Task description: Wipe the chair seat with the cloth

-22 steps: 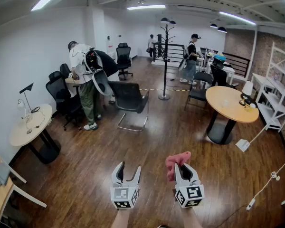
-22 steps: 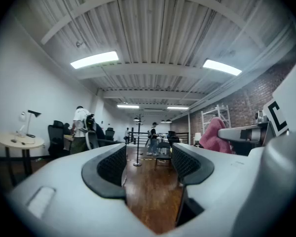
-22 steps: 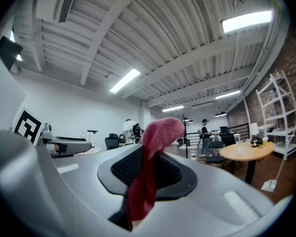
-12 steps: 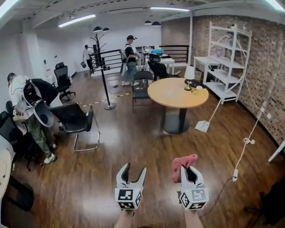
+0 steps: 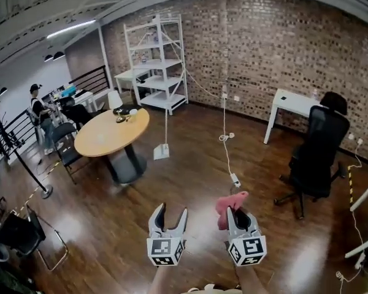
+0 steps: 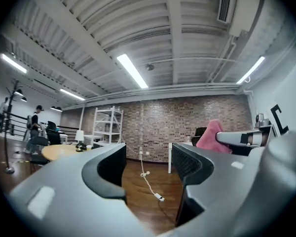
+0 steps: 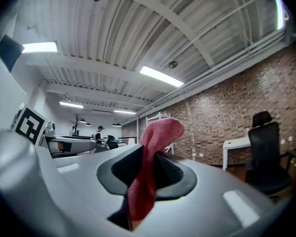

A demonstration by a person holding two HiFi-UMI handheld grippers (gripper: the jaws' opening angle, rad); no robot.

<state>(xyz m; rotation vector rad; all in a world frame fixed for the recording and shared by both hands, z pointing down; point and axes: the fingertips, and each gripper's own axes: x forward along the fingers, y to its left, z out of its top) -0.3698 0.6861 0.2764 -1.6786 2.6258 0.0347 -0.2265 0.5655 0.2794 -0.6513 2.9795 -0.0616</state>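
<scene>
At the lower middle of the head view, the left gripper [image 5: 170, 213] is hovering over the wooden floor [image 5: 110, 225], its jaws spread with nothing between them. Just right of it, the right gripper [image 5: 232, 213] is pinching the pink cloth [image 5: 228, 201], whose loose end is sticking up above the jaws. The black office chair [image 5: 319, 146] is standing at the right of the frame, well apart from both grippers, beside a white desk [image 5: 292, 101] along the brick wall [image 5: 282, 35]
</scene>
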